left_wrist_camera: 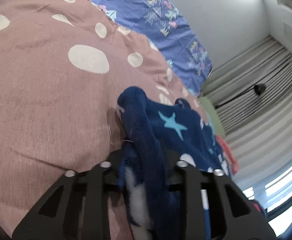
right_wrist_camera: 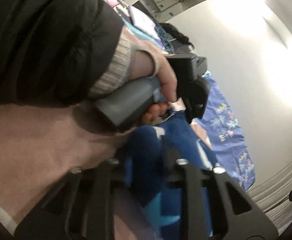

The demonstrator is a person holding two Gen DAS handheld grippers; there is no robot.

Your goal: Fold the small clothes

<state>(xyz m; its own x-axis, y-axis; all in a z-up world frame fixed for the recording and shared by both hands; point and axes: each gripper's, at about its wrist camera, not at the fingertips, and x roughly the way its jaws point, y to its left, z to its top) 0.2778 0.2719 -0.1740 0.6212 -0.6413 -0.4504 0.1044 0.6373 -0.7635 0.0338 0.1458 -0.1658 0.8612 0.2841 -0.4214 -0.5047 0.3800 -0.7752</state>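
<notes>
navy fleece is what's pinched between the black fingers of the left gripper [left_wrist_camera: 144, 160], the jaws drawn in tight on a bunched fold of the small garment [left_wrist_camera: 165, 124]. a white patch of the fabric is seen hanging down between the fingers, and a light blue star is shown on the part spread out past them. a loose thread is seen trailing off the bunched edge. the rest of the garment is laid on the dusty pink bedspread [left_wrist_camera: 46, 100] with its cream dots, close to the far edge. beyond that, a blue patterned sheet [left_wrist_camera: 155, 20] is seen next to the bedspread, and grey curtains [left_wrist_camera: 265, 100] are hung on the right.

in the right wrist view things are blurry. the right gripper [right_wrist_camera: 146, 164] is closed in on the same navy fabric [right_wrist_camera: 146, 150], cloth being bunched between its dark fingers. just ahead of it, the left hand [right_wrist_camera: 161, 76] is seen wrapped round the grey handle of the other gripper, with a black sleeve and a knitted beige cuff [right_wrist_camera: 114, 70] at the wrist. the blue sheet [right_wrist_camera: 225, 120] is visible at the right.
</notes>
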